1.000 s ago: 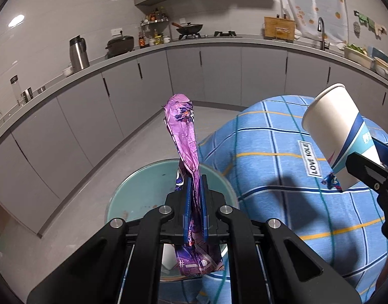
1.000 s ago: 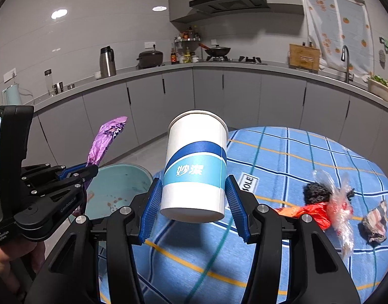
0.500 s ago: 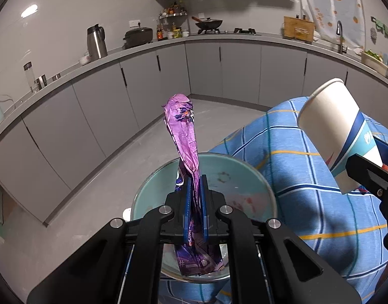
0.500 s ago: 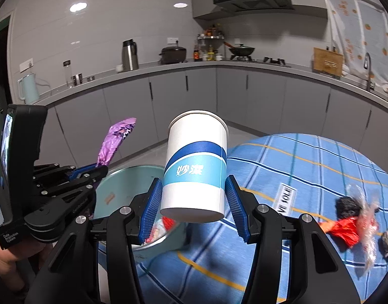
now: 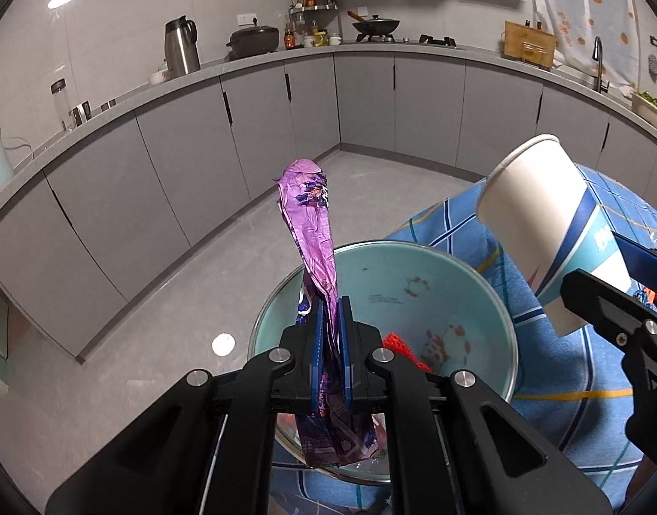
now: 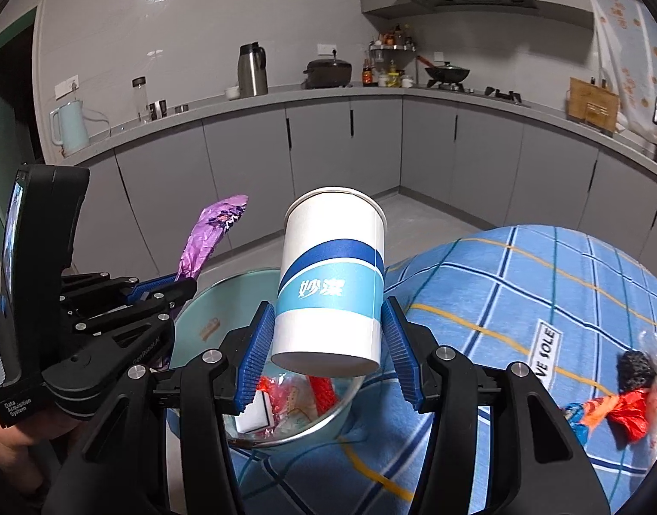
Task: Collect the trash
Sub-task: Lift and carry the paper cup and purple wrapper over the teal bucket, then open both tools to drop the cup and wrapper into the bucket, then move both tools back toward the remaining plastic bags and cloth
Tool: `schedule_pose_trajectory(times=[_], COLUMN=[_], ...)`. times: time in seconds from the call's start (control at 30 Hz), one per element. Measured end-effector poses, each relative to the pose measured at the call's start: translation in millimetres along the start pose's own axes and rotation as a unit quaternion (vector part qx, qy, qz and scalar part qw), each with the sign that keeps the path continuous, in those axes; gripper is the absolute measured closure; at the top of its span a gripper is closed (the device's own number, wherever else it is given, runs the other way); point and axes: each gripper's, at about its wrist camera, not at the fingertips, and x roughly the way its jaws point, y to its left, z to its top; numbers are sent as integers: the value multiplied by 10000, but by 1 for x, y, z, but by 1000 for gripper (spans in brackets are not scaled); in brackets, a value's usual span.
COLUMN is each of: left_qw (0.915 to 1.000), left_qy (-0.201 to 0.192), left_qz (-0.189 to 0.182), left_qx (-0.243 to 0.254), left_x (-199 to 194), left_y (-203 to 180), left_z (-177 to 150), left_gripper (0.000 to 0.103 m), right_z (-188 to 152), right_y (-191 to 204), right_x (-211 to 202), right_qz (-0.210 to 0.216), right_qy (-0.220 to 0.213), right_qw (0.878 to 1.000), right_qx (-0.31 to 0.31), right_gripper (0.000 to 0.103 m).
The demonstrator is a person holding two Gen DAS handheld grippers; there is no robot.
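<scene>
My left gripper (image 5: 330, 322) is shut on a crumpled purple wrapper (image 5: 313, 231) that sticks up between its blue pads, above the near rim of a pale green bin (image 5: 479, 283). My right gripper (image 6: 328, 330) is shut on a white paper cup with blue bands (image 6: 333, 283), held upright over the same bin (image 6: 208, 304). The cup (image 5: 543, 223) shows tilted at the right of the left wrist view. In the right wrist view the left gripper (image 6: 174, 289) and the wrapper (image 6: 212, 231) sit to the left. Red and white scraps (image 6: 285, 395) lie inside the bin.
A table with a blue checked cloth (image 6: 521, 292) reaches right of the bin. On it lie a black lump (image 6: 635, 369), a clear bag and an orange-red wrapper (image 6: 616, 407). Grey kitchen cabinets (image 5: 371, 98) curve round the back; grey floor (image 5: 156, 330) lies left of the bin.
Both grippers have moved left, off the table and over the bin, still holding wrapper and cup. The bin now fills the view under them and its contents show.
</scene>
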Motion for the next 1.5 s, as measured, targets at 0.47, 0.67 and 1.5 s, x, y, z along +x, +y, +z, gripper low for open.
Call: schedule_pose_trajectory(times=[0.47,0.67,1.5], left_qw=[9994,9989,9995], left_qy=[334,456,249], left_qz=[-92,18,181], left_qx=[-55,-57,-98], left_x=[28,37,23], left_y=[4,5,9], left_z=[-9,-15,-15], left_gripper=[92,88,50], right_z=[-12,-20,-25], right_y=[11,4,-2], right_x=[34,41,22], right_qz=[176,128,-16], right_qy=[300,381,292], right_qw=[9993,9992,9996], right_qx=[-155,-63,33], right_gripper=[50,43,40])
